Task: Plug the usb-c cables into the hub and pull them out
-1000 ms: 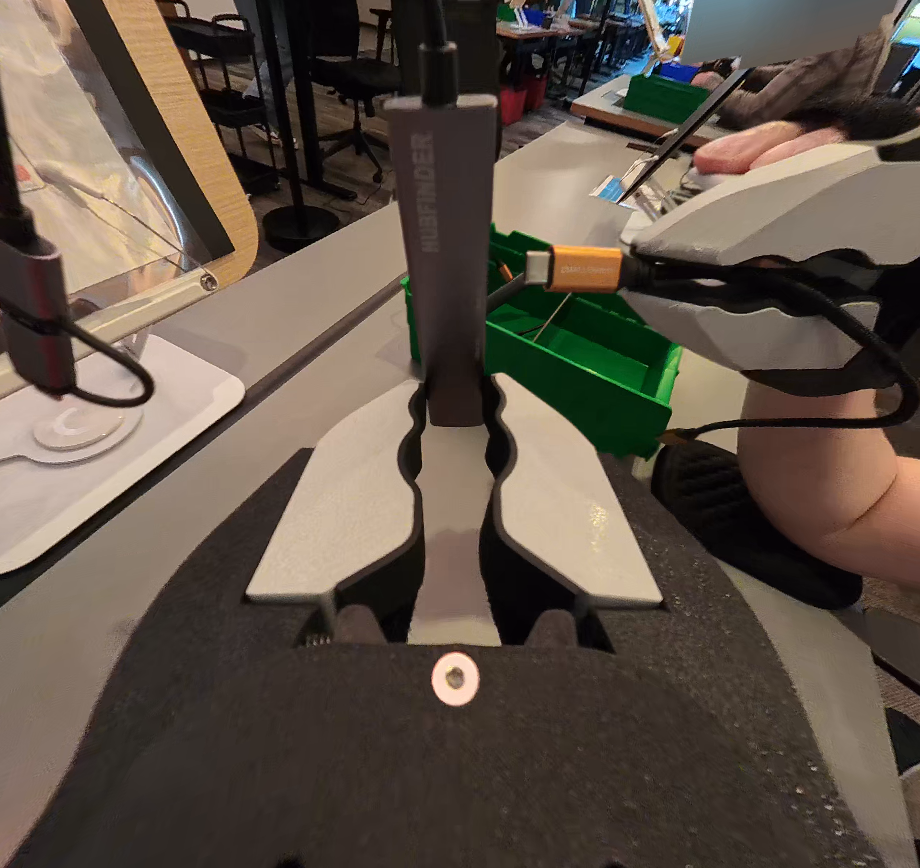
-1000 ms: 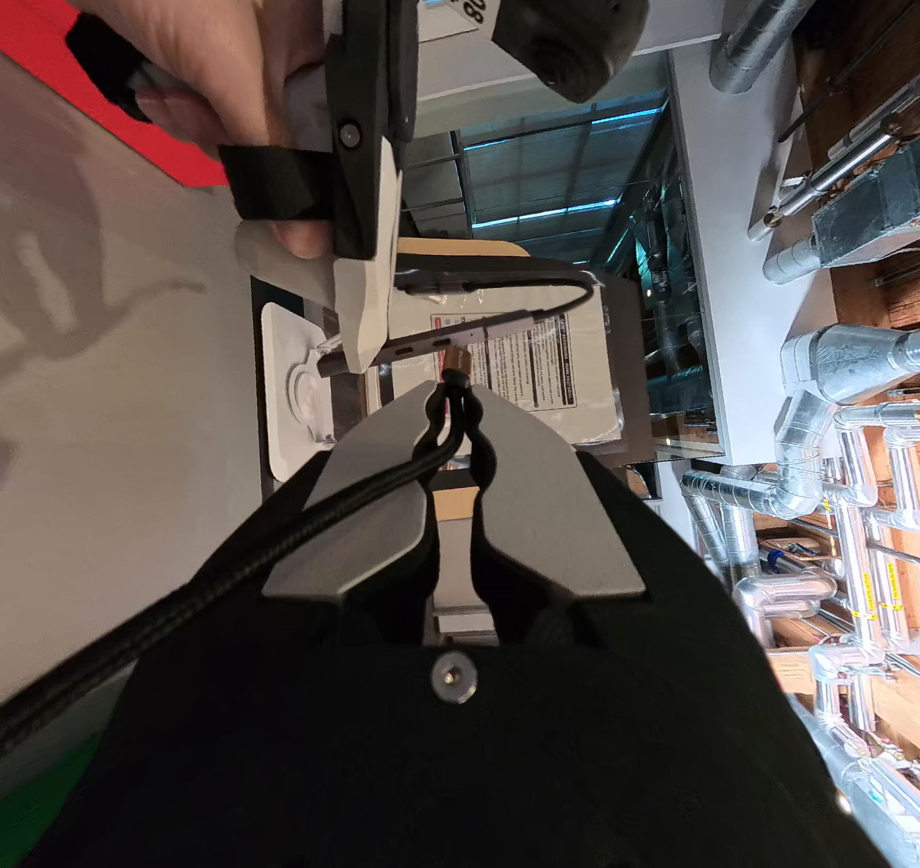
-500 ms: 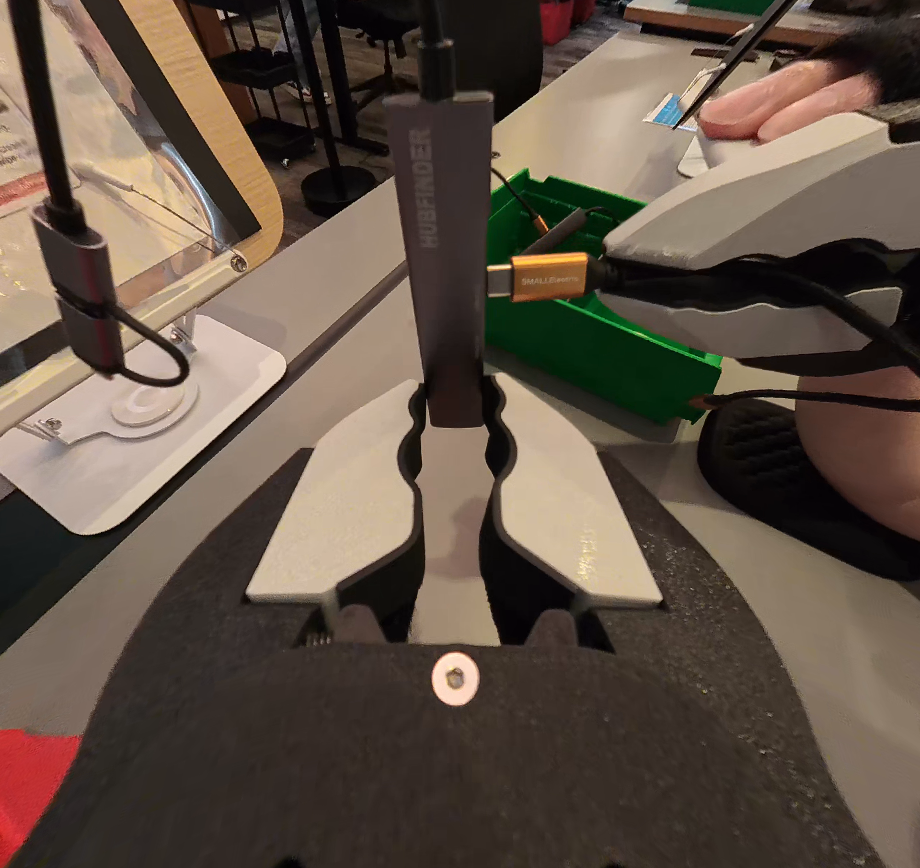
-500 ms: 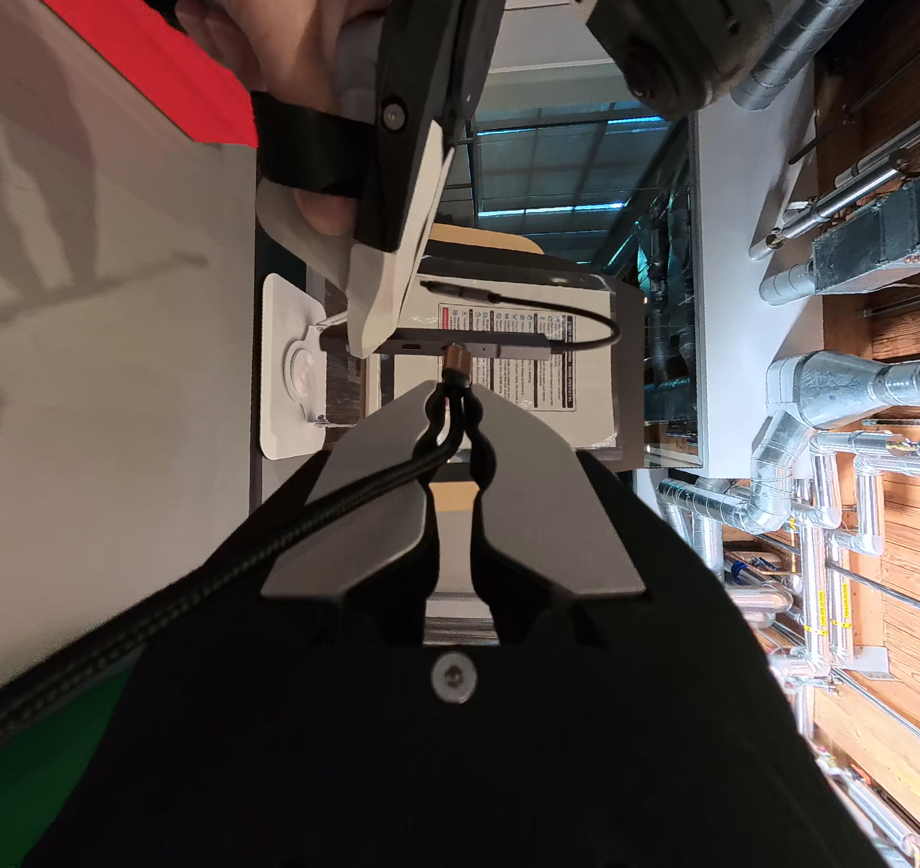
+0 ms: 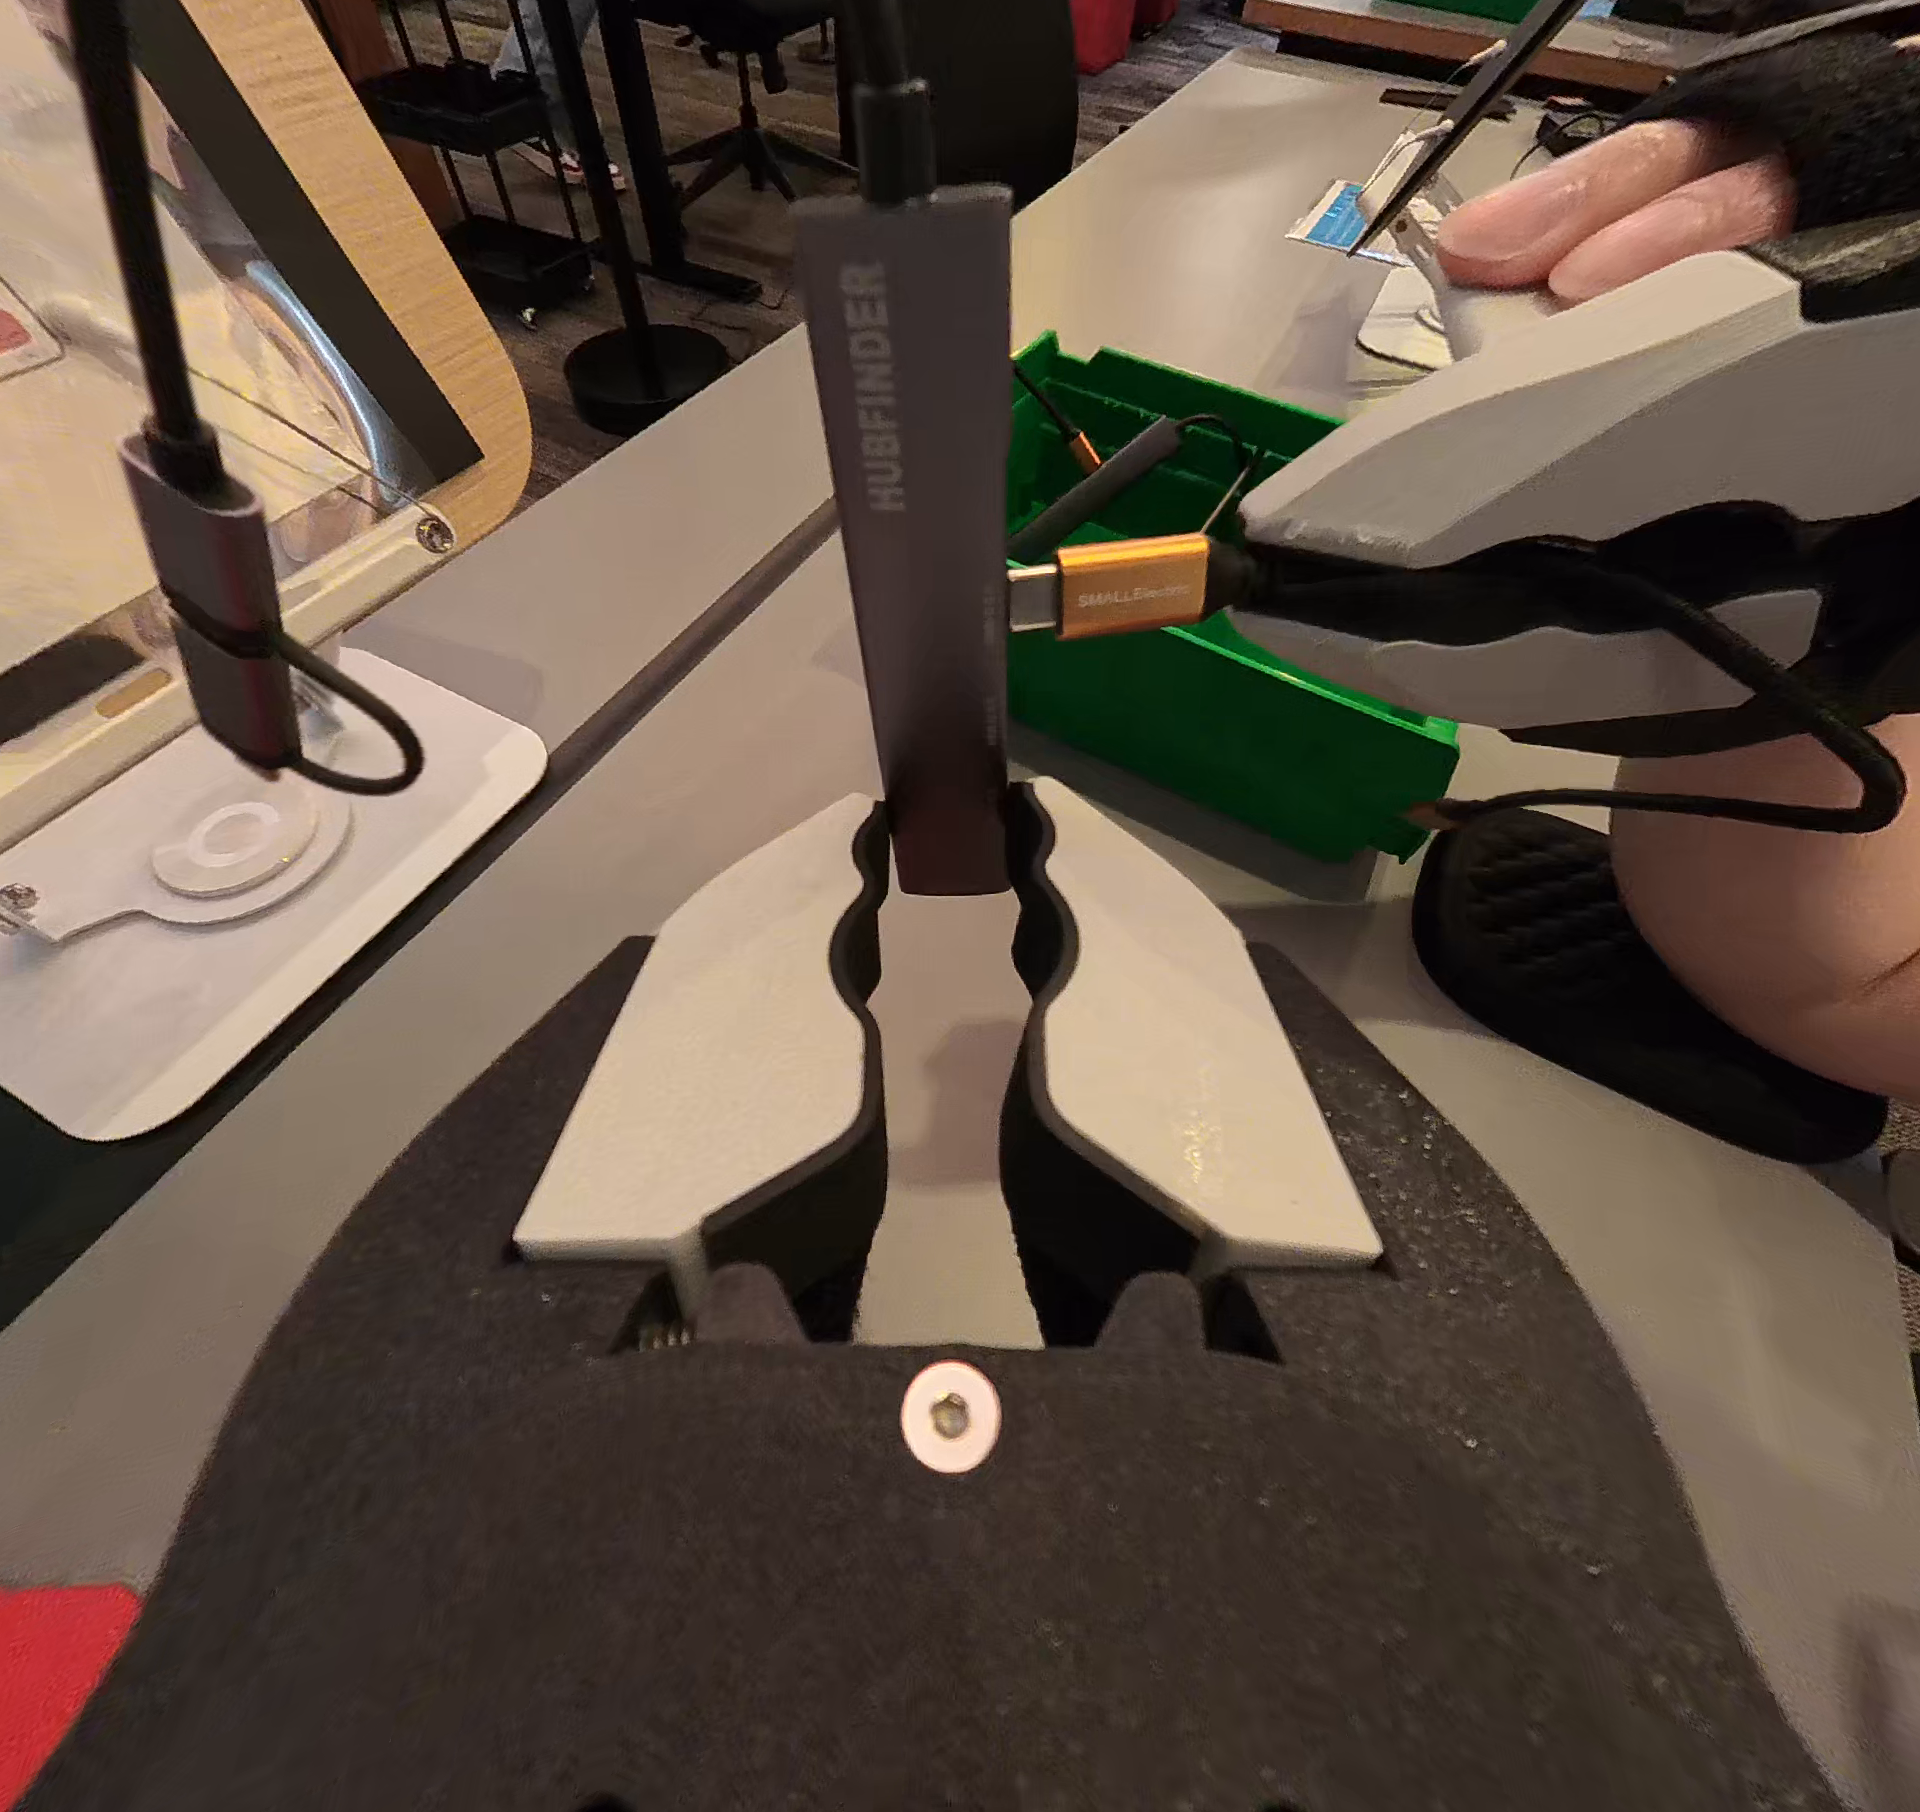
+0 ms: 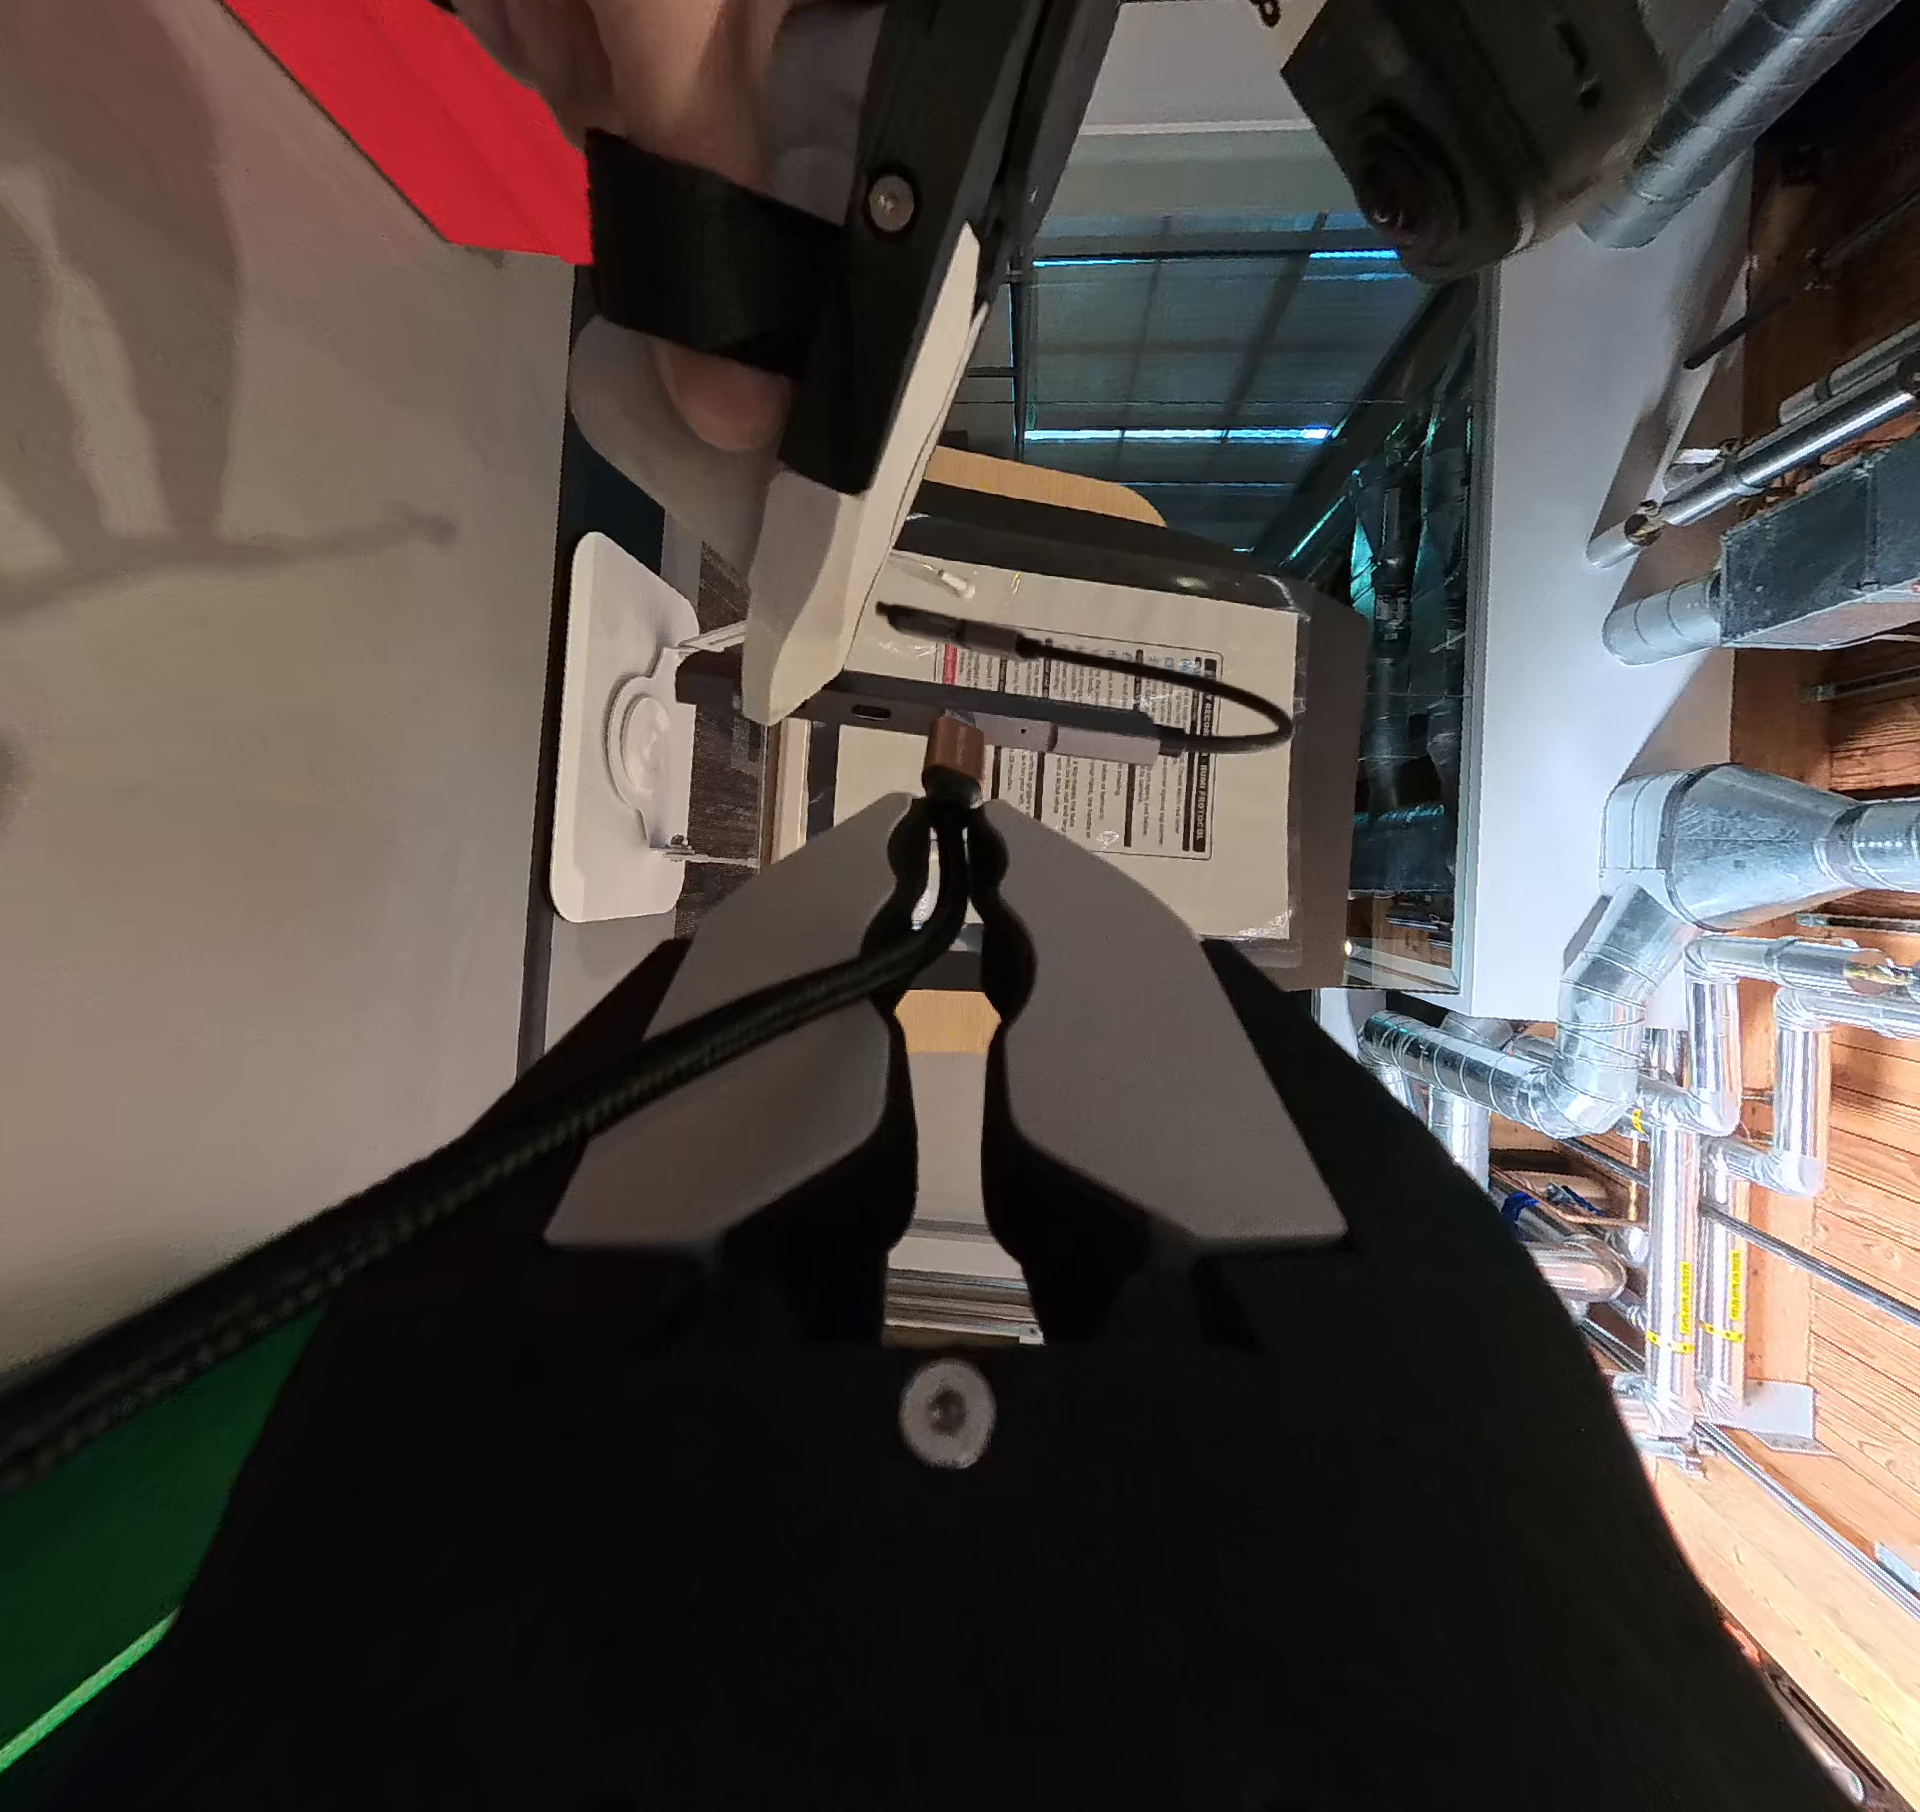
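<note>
Between the white fingers of the left gripper (image 5: 948, 832), the grey hub (image 5: 909, 536) stands upright, its lower end clamped by the jaws and its own black lead running off its top. Just beside its right edge, the right gripper (image 5: 1242, 586) pinches the braided usb-c cable (image 6: 727, 1019) behind the orange plug (image 5: 1132, 586), whose metal tip sits at the hub's side, touching or barely entered; I cannot tell which. Beyond them, a green bin (image 5: 1226, 692) with more cables rests on the grey table (image 5: 644, 599), and a clear sign stand (image 5: 239, 858) sits to the left. As I judge it, the risk is a tilted plug: held by the soft cable rather than the shell, it could skew, jam on the port rim, or push the hub sideways in its grip.
</note>
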A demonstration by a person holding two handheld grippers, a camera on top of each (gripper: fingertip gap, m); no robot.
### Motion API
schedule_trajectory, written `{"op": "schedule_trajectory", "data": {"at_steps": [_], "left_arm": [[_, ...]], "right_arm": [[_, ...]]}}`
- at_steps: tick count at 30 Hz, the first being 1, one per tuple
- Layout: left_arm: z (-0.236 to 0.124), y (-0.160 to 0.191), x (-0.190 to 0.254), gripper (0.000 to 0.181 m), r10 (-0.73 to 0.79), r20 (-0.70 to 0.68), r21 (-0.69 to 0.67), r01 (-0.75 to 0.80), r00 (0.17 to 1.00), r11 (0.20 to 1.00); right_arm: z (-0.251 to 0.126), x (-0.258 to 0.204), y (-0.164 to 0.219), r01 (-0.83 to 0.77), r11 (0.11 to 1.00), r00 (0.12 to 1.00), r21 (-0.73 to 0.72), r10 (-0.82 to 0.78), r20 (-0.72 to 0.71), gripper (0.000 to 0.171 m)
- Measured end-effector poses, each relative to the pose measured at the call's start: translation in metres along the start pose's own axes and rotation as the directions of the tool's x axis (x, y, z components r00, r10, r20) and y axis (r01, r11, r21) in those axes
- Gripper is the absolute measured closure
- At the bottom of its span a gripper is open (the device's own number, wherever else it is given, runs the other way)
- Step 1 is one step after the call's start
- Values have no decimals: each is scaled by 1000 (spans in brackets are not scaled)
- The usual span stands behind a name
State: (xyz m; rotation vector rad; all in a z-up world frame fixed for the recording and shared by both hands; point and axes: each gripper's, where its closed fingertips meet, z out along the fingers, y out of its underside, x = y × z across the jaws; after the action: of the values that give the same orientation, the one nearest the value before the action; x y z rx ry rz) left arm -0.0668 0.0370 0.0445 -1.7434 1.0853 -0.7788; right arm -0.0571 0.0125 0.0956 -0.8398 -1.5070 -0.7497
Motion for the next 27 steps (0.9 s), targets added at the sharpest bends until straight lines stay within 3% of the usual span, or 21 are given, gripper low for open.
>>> {"op": "schedule_trajectory", "data": {"at_steps": [1,9,27], "left_arm": [[0,0,0,160,3,-2,2,-3,1000,1000],[3,1,5,160,-3,-55,11,4,998,1000],[4,12,6,160,58,-29,-85,-60,998,995]], "right_arm": [[0,0,0,4,1000,1000,-2,-4,1,164],[-4,-2,2,21,1000,1000,-20,-21,20,163],[-6,-11,2,102,993,993,-57,-98,71,163]]}}
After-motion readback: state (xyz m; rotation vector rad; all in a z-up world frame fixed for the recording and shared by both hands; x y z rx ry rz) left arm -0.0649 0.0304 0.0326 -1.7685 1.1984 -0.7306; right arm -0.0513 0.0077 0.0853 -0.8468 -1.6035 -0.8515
